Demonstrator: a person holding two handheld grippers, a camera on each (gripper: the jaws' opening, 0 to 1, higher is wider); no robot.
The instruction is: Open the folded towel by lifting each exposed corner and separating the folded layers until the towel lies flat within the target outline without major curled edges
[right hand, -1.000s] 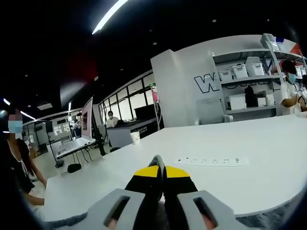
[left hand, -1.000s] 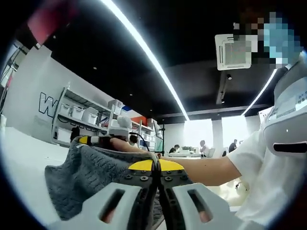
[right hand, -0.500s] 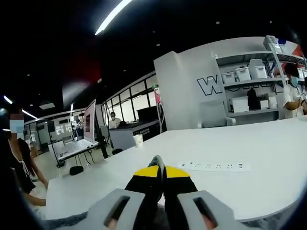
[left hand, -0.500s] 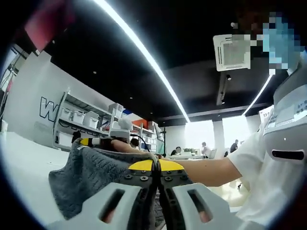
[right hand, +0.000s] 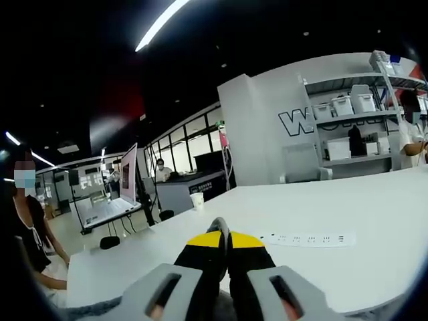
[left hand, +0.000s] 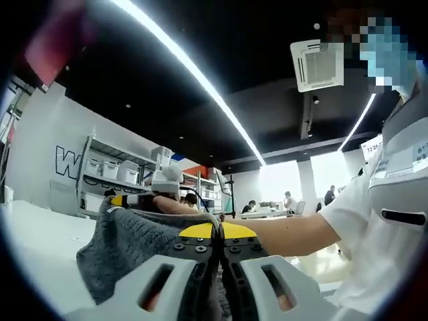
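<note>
- My left claw (left hand: 217,231) is pressed together on the grey towel (left hand: 134,247), pinching an edge so I can lift it off the white table (left hand: 33,234).
- My right claw (right hand: 226,234) is also pressed together; grey cloth shows under it, so I judge it pinches the towel too.
- The towel hangs bunched between both claws, not yet flat.
- A power strip (right hand: 307,239) lies further on the table.
</note>
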